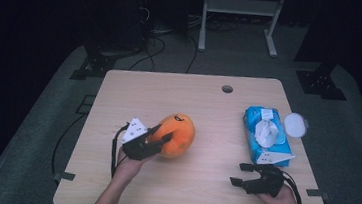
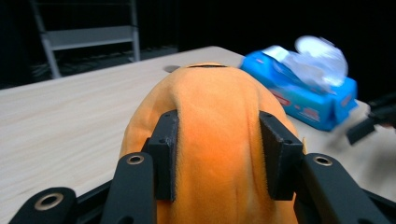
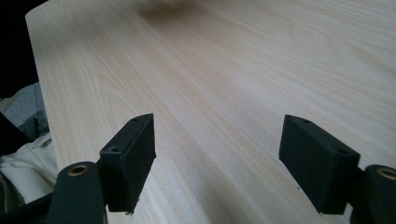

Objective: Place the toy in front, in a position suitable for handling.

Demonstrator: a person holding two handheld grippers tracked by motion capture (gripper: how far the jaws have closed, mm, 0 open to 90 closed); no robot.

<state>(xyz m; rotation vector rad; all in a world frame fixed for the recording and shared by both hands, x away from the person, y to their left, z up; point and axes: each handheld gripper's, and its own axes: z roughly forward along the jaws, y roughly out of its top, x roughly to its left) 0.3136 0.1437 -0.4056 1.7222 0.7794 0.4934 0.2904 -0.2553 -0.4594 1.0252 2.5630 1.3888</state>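
Orange plush toy [image 1: 178, 134] sits left of the middle of the wooden table [image 1: 201, 184], round and soft like a big stuffed fruit. It has a small dark mark on its top. The left gripper [image 1: 162, 134] has it squeezed between its two black jaws. In the left gripper view the pads press into the orange fur [image 2: 219, 140] on both sides, so the fabric bulges out between them. I cannot tell for sure if the toy rests on the table or is lifted a little off it. A person's hand [image 1: 130, 165] holds this gripper from below, and a grey three-cornered plate sits on top of it.

Off to the right lies a blue pack of wipes [image 1: 266, 135]. A white wipe sticks up out of its opening, and it looks blurry in the left gripper view. Just beside the pack, on its far right side, is a round white lid [image 1: 295, 124].

Near the table's front right edge, below the pack, is the right gripper [image 1: 241, 174], held in the person's other hand. Its jaws stand wide apart with bare wood between them. A small round hole [image 1: 227, 89] is in the table near its far edge.
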